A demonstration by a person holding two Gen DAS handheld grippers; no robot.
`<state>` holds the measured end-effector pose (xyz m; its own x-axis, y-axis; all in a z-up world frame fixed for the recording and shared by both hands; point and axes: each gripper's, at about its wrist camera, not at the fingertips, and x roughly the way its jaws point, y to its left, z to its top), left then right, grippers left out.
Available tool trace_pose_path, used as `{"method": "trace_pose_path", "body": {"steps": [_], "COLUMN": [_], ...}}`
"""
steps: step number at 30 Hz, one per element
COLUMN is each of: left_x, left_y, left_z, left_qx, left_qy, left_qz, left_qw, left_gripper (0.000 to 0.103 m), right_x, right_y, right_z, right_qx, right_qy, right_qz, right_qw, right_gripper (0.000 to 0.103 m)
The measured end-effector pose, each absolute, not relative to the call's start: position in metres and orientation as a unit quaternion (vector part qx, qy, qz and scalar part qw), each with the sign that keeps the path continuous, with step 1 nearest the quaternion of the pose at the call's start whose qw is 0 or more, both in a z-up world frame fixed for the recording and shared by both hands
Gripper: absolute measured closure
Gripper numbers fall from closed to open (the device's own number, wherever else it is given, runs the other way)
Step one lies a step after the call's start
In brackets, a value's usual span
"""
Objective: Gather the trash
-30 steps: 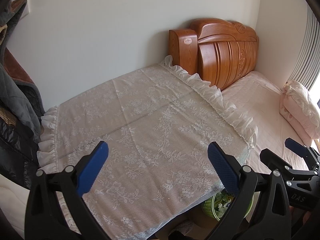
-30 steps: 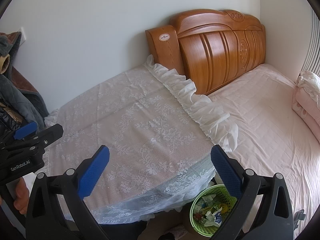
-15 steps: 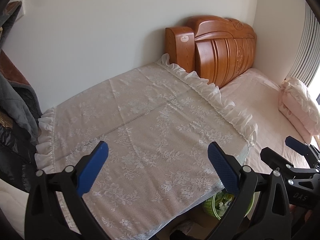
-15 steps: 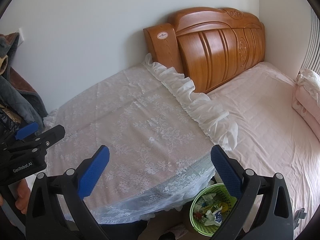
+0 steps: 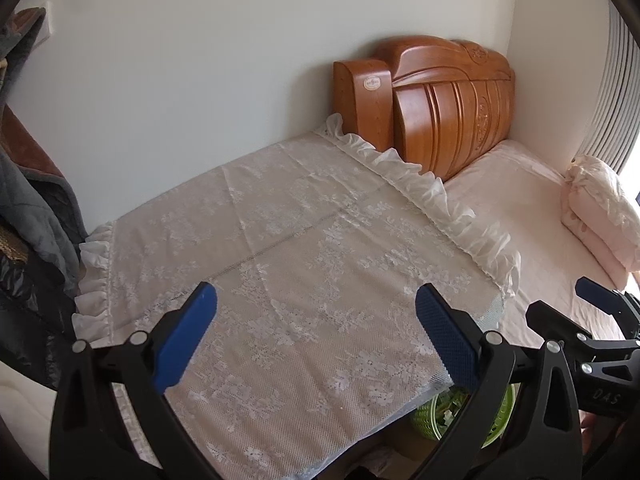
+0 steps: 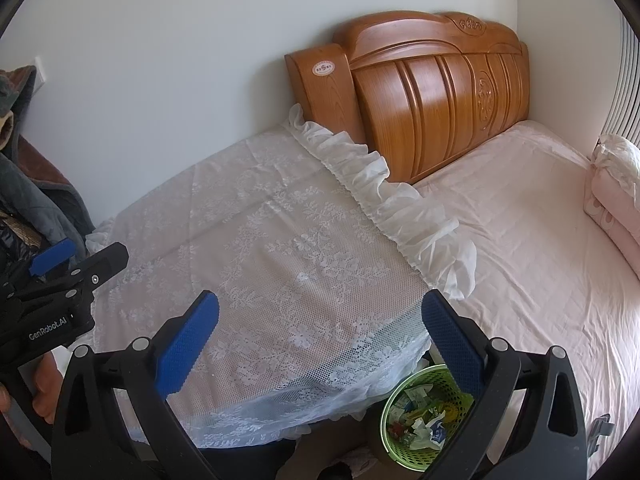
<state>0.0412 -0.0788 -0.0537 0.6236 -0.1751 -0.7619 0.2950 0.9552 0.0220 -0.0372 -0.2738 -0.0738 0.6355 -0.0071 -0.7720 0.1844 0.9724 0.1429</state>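
Note:
A green mesh waste basket (image 6: pixel 416 420) with crumpled paper and wrappers inside stands on the floor between a lace-covered surface and the bed; part of it shows in the left wrist view (image 5: pixel 440 416). My left gripper (image 5: pixel 316 336) is open and empty above the lace cloth (image 5: pixel 288 272). My right gripper (image 6: pixel 320 340) is open and empty above the cloth's front edge, with the basket just under its right finger (image 6: pixel 452 344). Each gripper shows in the other's view, the right one (image 5: pixel 600 320) and the left one (image 6: pixel 68 276).
A white lace cloth with a ruffled edge (image 6: pixel 280 256) covers a low surface by the wall. A bed with a pink sheet (image 6: pixel 540 264), wooden headboard (image 6: pixel 424 92) and folded pink quilt (image 5: pixel 600 212) lies to the right. Dark jackets (image 5: pixel 28 216) hang at the left.
Both grippers have drifted slightly; the view has shifted a little toward the headboard. Both stay open and empty.

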Motion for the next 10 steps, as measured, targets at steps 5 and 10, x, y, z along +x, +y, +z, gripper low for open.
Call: {"method": "trace_pose_path", "body": {"steps": [5, 10], "left_x": [0.0416, 0.0419], "left_y": [-0.0795, -0.0797], "left_z": [-0.054, -0.0547], "left_qx": [0.07, 0.069], "left_qy": [0.419, 0.423], "left_qz": [-0.136, -0.141], "left_qw": [0.895, 0.893], "left_gripper": [0.008, 0.008], "right_x": [-0.0369, -0.0366], "right_y": [-0.2735, -0.2735], "right_z": [-0.0737, -0.074], "right_qx": [0.104, 0.103], "right_qy": [0.424, 0.424], "right_qz": [-0.054, -0.054], "right_qw": [0.898, 0.898], "right_gripper": [0.002, 0.002]}}
